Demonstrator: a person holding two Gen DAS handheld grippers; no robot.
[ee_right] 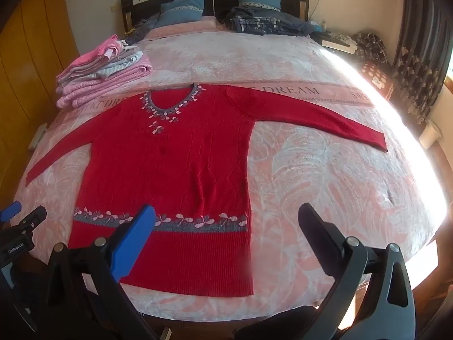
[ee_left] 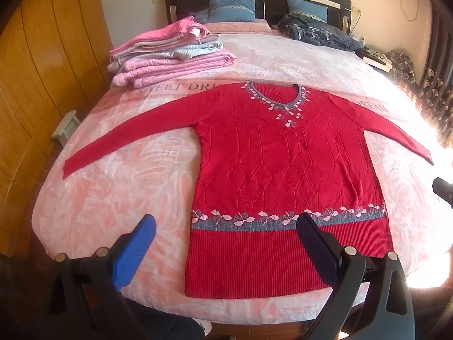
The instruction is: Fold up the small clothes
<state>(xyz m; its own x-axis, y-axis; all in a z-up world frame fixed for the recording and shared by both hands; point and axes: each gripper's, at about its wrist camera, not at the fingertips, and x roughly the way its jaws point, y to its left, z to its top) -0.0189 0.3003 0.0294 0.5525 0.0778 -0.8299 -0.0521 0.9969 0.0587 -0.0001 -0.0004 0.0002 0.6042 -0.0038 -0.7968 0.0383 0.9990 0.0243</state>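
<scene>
Red sweater [ee_left: 286, 175] lies flat beyond both open tools.

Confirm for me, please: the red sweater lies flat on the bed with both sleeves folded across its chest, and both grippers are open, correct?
Not quite. The red sweater lies flat on the bed, but both sleeves are spread straight out to the sides, not folded across the chest; the left wrist view shows this. The left gripper and right gripper are indeed open.

Left gripper [ee_left: 226, 226] wide open, held low, nothing between fingers. Right gripper [ee_right: 226, 221] wide open too, held low, empty. Both pointed forward, side by side, left one near right one.
</scene>
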